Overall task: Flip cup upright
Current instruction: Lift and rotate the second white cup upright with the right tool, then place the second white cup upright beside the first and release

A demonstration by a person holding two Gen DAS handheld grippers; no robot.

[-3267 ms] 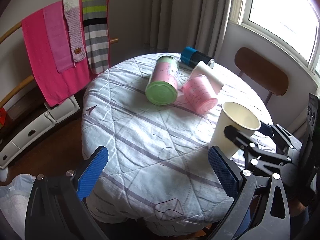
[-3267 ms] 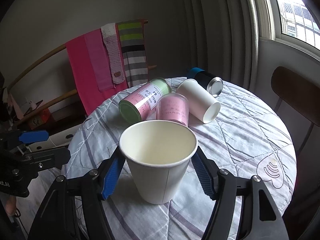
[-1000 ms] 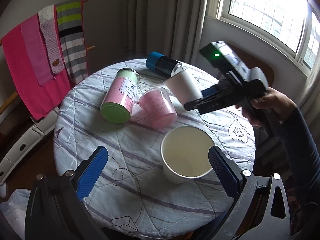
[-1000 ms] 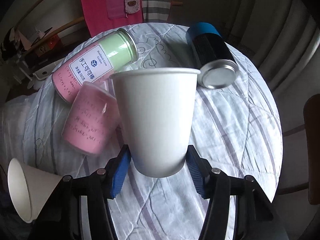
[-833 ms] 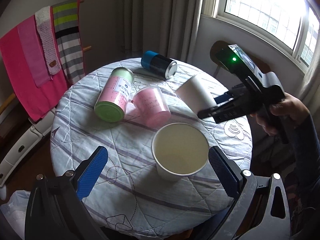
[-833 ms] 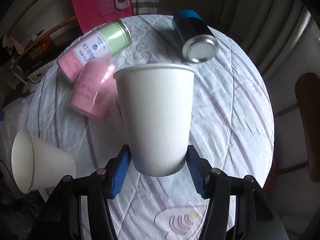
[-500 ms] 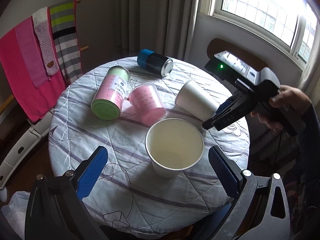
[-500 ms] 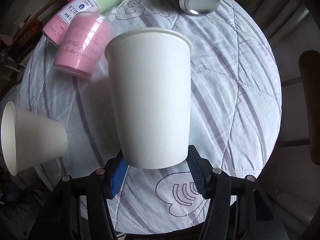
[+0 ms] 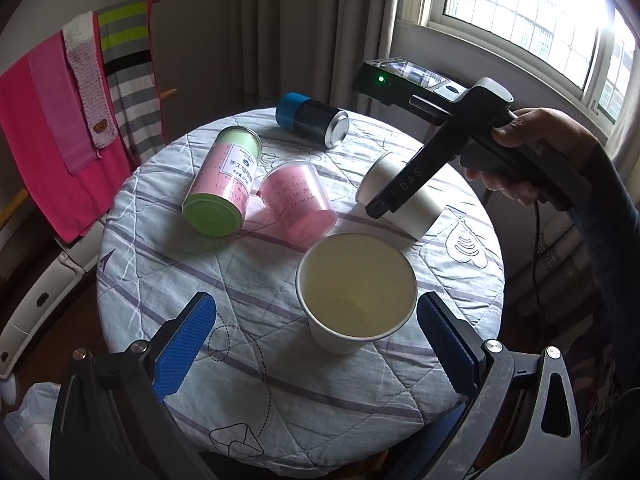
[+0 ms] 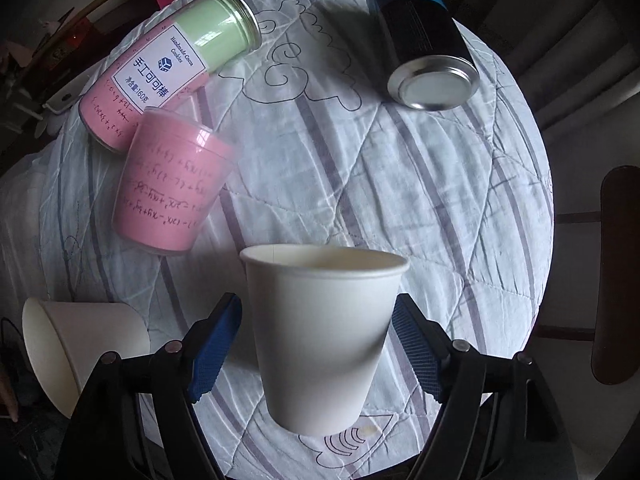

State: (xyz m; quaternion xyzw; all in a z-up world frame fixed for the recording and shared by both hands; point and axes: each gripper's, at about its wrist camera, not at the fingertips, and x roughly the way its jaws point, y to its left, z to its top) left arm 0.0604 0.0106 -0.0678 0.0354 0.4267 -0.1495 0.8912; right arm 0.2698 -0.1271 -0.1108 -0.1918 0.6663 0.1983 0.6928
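Observation:
A white paper cup (image 9: 356, 292) stands upright on the round table (image 9: 200, 280), between the wide-open fingers of my left gripper (image 9: 316, 344), which hold nothing. It also shows at the lower left of the right wrist view (image 10: 80, 352). A second white paper cup (image 10: 324, 336) lies on its side between the fingers of my right gripper (image 10: 320, 344). The jaws stand a little apart from its walls. In the left wrist view that cup (image 9: 416, 208) is partly hidden behind the right gripper (image 9: 384, 208).
A pink-and-green tin (image 9: 224, 188), a pink plastic cup (image 9: 296, 200) and a black can with a blue end (image 9: 312, 120) lie on their sides at the far half of the table. A chair (image 10: 616, 272) stands beside the table. Towels (image 9: 80, 96) hang at left.
My right gripper carried the second cup from the far side toward the right side of the table, lowered it and opened its jaws. My left gripper drifted so the upright cup sits between its fingers.

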